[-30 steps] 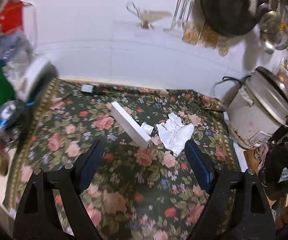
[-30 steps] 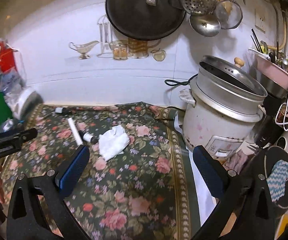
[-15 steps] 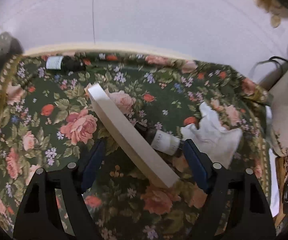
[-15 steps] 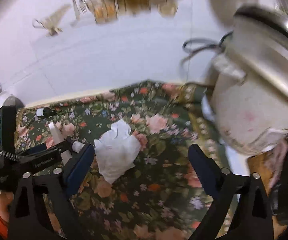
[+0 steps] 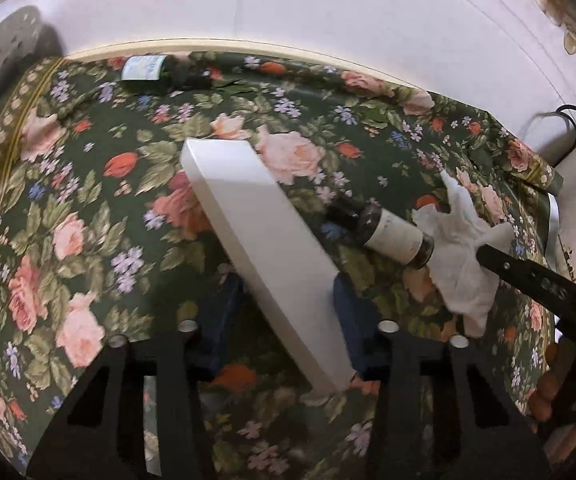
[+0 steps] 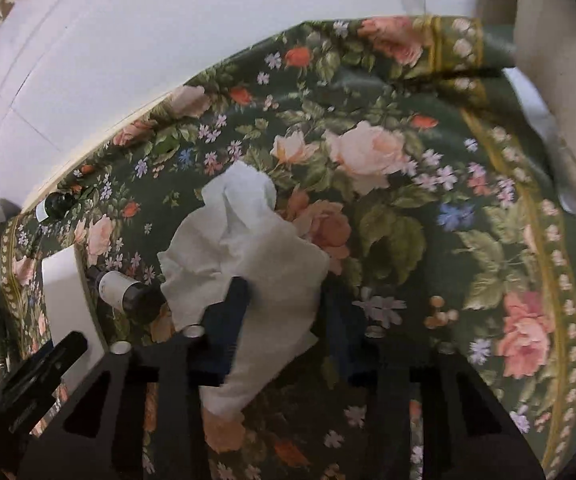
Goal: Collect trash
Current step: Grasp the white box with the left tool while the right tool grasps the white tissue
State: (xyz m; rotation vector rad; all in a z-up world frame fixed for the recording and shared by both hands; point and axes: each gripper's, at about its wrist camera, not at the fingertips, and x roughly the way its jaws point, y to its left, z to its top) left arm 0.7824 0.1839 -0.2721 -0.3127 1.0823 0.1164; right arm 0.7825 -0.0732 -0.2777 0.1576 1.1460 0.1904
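A: While gripped, how to treat white carton (image 5: 264,236) and crumpled tissue (image 6: 248,248)?

B: Carton: judged light, stiff, smooth-sided, liable to pivot. Best taken across narrow width near end closest to camera. Tissue: judged soft, weightless, compressible; take at bulk of wad, not at loose corner.

A: Position relative to carton?

B: Labelled bottle (image 5: 395,236) lying just right of carton, touching or nearly touching; cannot tell which. Tissue right of bottle, touching its base. Second bottle (image 5: 156,70) well beyond carton, near wall. All resting on floral cloth (image 5: 88,184).

A: Left gripper (image 5: 288,308) status?

B: Jaws just closed inward; blue pads now against both long sides of carton near its close end. Carton between fingers, clamped.

A: Right gripper (image 6: 284,312) status?

B: Jaws just narrowed; tissue bunched between pads, pressed from both sides. Seen from left camera as dark finger overlapping tissue, right of carton.

A: Risk?

B: Carton possibly swinging on lift; tissue possibly tearing or slipping.
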